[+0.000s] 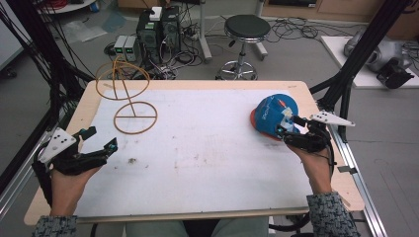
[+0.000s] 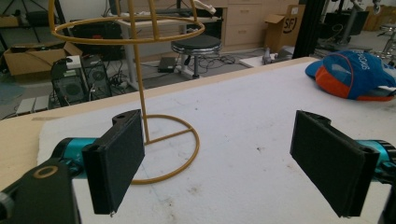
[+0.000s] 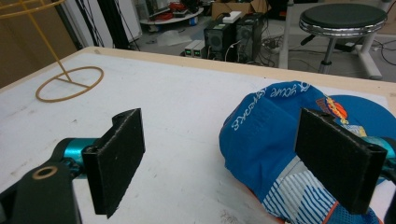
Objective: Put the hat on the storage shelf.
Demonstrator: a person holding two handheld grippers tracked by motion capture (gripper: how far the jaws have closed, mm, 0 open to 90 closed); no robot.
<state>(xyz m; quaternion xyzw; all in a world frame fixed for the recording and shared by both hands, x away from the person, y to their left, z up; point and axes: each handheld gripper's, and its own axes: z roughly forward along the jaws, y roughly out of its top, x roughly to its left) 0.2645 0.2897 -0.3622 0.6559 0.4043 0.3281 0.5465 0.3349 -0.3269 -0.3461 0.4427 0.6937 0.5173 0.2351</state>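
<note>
On the left, the left gripper (image 1: 96, 139) rests with its fingers wide open, holding nothing. The yellow wire hat stand (image 1: 129, 101) is behind it. On the right, the blue and orange cloth cap (image 1: 272, 114) lies near the bench (image 1: 197, 85) edge. The right gripper (image 1: 291, 126) is open around its side. A weak pinch could push the soft cap off. The middle has lots of room.

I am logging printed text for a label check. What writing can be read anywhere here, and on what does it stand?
"SF", red on white: on the cardboard box on the floor, seen in the left gripper view.
White lettering on the blue cap: there, but upside down and too blurred to read.
Coloured patch on the cap's top: too small to read.
</note>
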